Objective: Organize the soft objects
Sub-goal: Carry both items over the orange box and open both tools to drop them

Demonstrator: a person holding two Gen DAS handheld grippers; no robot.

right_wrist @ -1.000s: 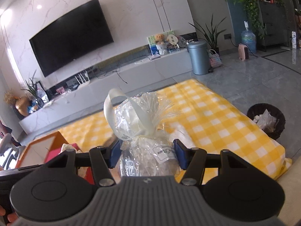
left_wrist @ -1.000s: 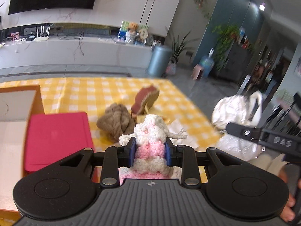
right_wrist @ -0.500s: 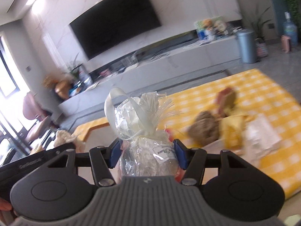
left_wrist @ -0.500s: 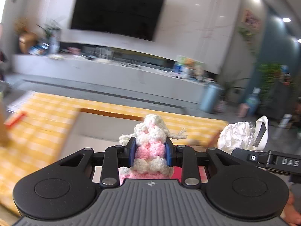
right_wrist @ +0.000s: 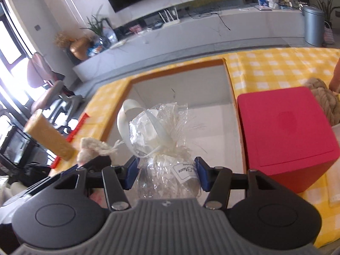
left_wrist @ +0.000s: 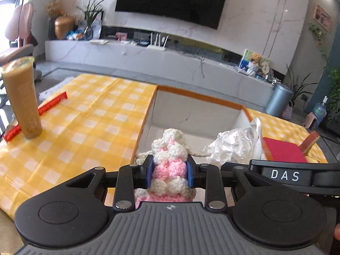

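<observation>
Yellow-and-white checked cloth covers the table, with an open box set into the middle: orange rim, pale bare floor inside.

Left gripper: jaws closed on a crocheted toy, pink and cream bands, pinched between the blue pads. Toy is held up over the near edge of the box, its cream top rising above the fingers, a loose yarn strand trailing to the right.

Right gripper: jaws clamped on a clear cellophane bag, gathered at the neck with a cream ribbon loop and carrying a small white label. Bag hangs over the near part of the box interior. In the left wrist view the same bag sits just right of the toy, close beside it; whether the two touch I cannot tell.

Surroundings:
- Red cube stands on the cloth just beside the box's right wall.
- Tan knotted rope bundle behind the cube, at the frame edge.
- Tall beige cup upright on the cloth, well left of the box.
- Thin red strip lies flat on the cloth behind the cup.
- Brown-and-red wedge partly visible past the cube's far corner; kind unclear.

Background: dark television on a marble wall, long low white cabinet, grey bin, potted plants.
</observation>
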